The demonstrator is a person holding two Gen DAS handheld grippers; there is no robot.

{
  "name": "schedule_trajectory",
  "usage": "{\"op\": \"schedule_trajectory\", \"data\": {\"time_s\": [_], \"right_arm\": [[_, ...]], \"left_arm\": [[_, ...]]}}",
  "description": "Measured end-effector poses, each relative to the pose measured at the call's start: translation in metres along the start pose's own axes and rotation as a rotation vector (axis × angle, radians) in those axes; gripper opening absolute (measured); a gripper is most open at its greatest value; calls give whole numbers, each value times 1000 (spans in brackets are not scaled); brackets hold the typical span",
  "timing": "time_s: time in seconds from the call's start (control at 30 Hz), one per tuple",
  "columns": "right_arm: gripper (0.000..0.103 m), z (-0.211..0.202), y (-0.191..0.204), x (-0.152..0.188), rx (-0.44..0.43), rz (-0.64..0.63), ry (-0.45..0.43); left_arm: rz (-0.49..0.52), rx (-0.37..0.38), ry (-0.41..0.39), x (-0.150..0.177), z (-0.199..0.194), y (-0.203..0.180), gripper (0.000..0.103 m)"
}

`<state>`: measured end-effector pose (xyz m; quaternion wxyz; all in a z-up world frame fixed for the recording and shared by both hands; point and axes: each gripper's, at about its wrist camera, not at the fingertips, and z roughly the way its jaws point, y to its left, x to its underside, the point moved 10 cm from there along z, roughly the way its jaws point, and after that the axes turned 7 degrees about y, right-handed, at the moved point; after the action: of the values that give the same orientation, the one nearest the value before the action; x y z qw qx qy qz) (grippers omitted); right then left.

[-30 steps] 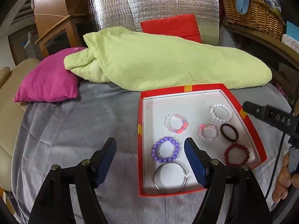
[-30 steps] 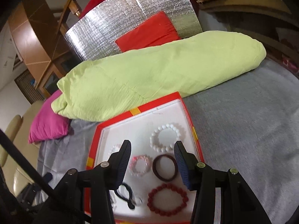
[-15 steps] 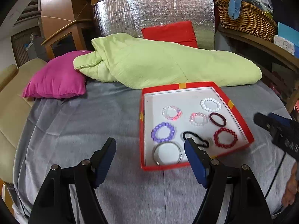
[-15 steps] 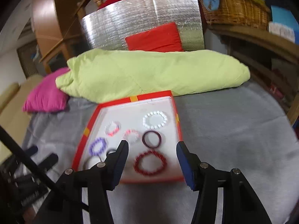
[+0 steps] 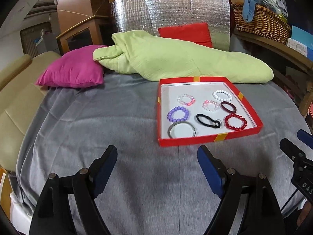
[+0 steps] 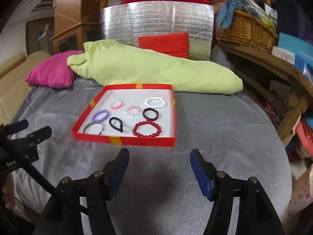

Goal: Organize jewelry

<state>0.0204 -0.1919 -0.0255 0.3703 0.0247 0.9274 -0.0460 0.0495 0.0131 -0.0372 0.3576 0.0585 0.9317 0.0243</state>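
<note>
The left gripper (image 5: 156, 168) hangs over the grey cloth (image 5: 97, 129) with its jaws spread wide and nothing between them; the red box (image 5: 209, 138) lies ahead of it and a little to its right, apart from the fingertips. The right gripper (image 6: 159, 168) is likewise wide and empty, with the box (image 6: 125, 140) ahead and slightly to its left, its near wall close to the fingertips but not touching. Inside the box lie a white bead bracelet (image 5: 222, 95), a pink-and-clear one (image 5: 186, 100), a pale pink one (image 5: 210, 105), a purple one (image 5: 178, 114), a red bead bracelet (image 5: 235, 121), a dark maroon band (image 5: 228, 106), a black hair tie (image 5: 207, 120) and a metal bangle (image 5: 182, 130) at the near left corner. A green quilt (image 5: 176, 60) lies behind the box, beside a magenta pillow (image 5: 72, 72).
</note>
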Motion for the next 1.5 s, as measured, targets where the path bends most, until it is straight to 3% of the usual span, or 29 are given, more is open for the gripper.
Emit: {"op": "schedule_trajectory", "data": {"time_s": [0.27, 0.47, 0.77, 1.5], "right_arm": [[70, 11, 9, -3, 16, 3, 1], [70, 20, 9, -4, 21, 21, 23], [70, 24, 9, -7, 33, 13, 28], [71, 22, 5, -7, 15, 45, 34]], "left_arm": [[27, -46, -48, -1, -1, 10, 85], [-6, 6, -17, -2, 12, 11, 85], [-47, 8, -17, -11, 19, 9, 85], [-30, 6, -32, -13, 15, 1, 85]]}}
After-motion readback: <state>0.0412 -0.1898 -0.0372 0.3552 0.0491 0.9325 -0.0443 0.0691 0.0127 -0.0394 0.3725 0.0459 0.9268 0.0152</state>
